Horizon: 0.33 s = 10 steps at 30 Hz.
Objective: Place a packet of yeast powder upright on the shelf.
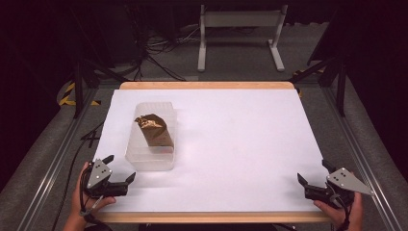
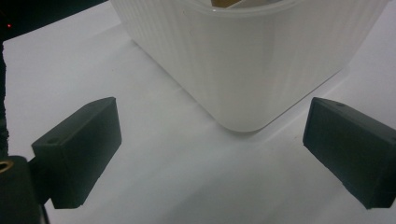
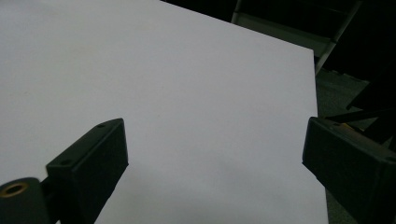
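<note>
A translucent white ribbed plastic bin (image 1: 151,139) stands on the left half of the white table top (image 1: 231,144). Inside it leans a crumpled gold-brown packet (image 1: 154,129). My left gripper (image 1: 120,168) rests at the front left corner of the table, open, its jaws pointing at the bin's near corner (image 2: 243,84) a short way off. A sliver of the packet (image 2: 224,3) peeks over the bin's rim. My right gripper (image 1: 315,175) sits at the front right corner, open, with bare table (image 3: 187,93) between its jaws.
The table has a wooden edge (image 1: 207,85) at the back and a metal rail (image 1: 358,154) on each side. Behind it stand a white frame (image 1: 240,33), cables (image 1: 159,48) and dark stands on a grey floor.
</note>
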### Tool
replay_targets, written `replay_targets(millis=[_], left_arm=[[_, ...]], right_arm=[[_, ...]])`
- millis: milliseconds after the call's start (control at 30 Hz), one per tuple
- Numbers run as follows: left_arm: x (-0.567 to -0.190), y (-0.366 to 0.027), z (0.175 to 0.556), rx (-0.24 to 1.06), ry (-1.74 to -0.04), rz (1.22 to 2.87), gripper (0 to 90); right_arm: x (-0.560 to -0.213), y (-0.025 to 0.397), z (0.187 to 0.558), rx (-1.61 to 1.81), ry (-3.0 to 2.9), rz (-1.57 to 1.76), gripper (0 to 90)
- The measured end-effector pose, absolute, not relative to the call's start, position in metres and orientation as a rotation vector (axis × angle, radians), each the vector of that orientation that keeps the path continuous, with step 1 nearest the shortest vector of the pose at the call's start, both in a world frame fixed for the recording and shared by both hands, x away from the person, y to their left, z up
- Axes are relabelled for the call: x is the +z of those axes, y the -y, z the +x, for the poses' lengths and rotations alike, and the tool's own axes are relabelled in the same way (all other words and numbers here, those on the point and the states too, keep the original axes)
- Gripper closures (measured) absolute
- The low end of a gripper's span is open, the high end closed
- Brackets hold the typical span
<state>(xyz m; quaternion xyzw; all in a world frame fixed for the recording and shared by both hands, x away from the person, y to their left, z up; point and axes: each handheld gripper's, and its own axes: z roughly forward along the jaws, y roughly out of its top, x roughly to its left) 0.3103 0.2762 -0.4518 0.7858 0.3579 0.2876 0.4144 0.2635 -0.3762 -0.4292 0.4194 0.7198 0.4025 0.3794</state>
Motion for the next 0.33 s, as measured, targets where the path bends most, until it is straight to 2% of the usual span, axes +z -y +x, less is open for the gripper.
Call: replay_targets(millis=[333], left_arm=[[-0.4523, -0.2777, 0.3101, 0.713, -0.901, 1.970, 5.2]], right_arm=[[-0.4293, 0.3729, 0.2651, 1.029, -1.851, 1.071, 6.9]])
